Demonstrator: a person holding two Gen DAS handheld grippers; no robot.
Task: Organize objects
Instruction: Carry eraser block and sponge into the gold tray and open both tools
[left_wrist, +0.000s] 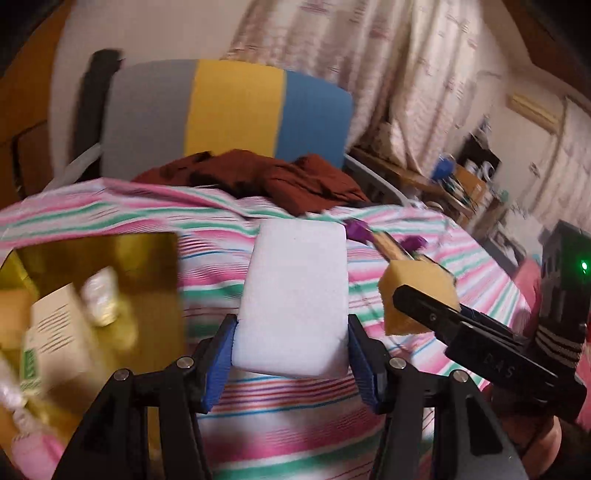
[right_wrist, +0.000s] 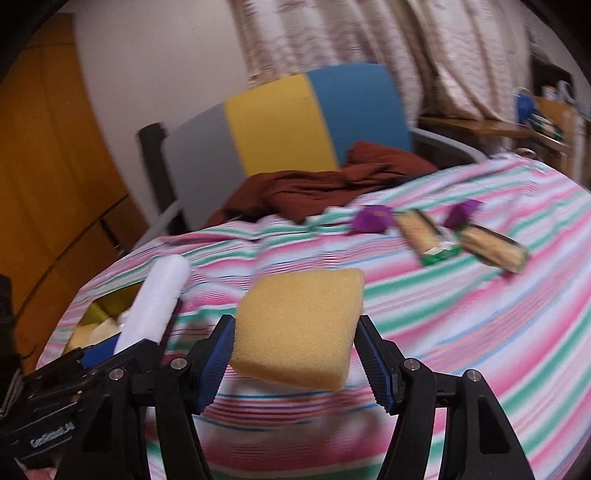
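Note:
In the left wrist view a white foam block (left_wrist: 295, 291) sits between the blue pads of my left gripper (left_wrist: 291, 325), which is shut on it above the striped cloth. My right gripper (left_wrist: 417, 302) shows at the right, holding a yellow sponge (left_wrist: 400, 284). In the right wrist view that yellow sponge (right_wrist: 301, 314) is pinched between the blue pads of the right gripper (right_wrist: 295, 332) and hangs clear of the cloth. The left gripper (right_wrist: 147, 328) with the white block (right_wrist: 155, 295) is at the left, over a gold box (right_wrist: 99, 306).
The gold box (left_wrist: 110, 251) holds a carton and wrapped items. Two biscuit packets (right_wrist: 428, 236) (right_wrist: 495, 251) and two purple objects (right_wrist: 371, 218) (right_wrist: 461, 214) lie on the striped cloth (right_wrist: 480, 332). A red-brown garment (right_wrist: 314, 188) and a grey, yellow and blue chair (right_wrist: 280, 122) are behind.

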